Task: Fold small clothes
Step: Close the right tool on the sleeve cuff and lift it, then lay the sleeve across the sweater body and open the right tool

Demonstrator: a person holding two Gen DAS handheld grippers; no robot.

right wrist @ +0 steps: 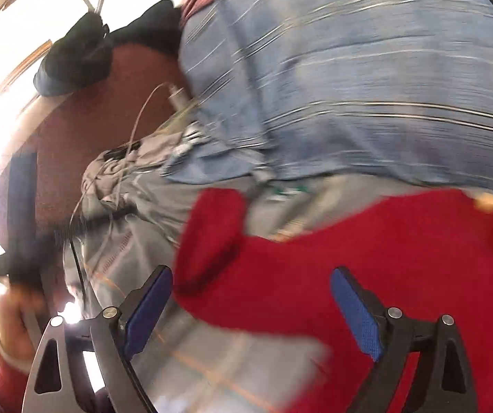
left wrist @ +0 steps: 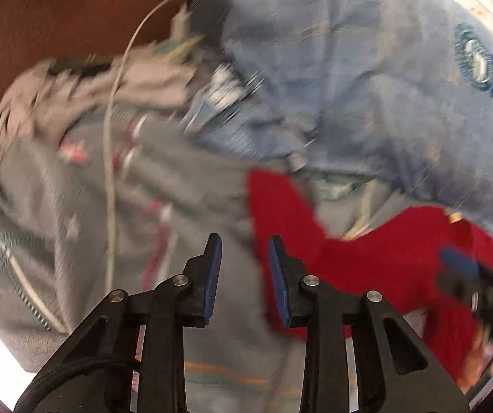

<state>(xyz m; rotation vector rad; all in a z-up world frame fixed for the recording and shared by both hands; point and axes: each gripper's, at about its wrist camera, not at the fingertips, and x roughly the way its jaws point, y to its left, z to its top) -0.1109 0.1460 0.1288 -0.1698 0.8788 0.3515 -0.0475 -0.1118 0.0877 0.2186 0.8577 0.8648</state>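
A small red knit garment lies on a heap of clothes; it also shows in the right wrist view. My left gripper is open and empty, just left of the red garment's edge, over grey cloth. My right gripper is open wide, its fingers either side of the red garment's lower part, holding nothing. The right gripper also shows blurred at the right edge of the left wrist view. Both views are motion-blurred.
A blue denim garment lies behind the red one, and a grey zip hoodie with a white drawstring to the left. A brown surface lies beyond, with a dark garment on it. The blurred left gripper is at far left.
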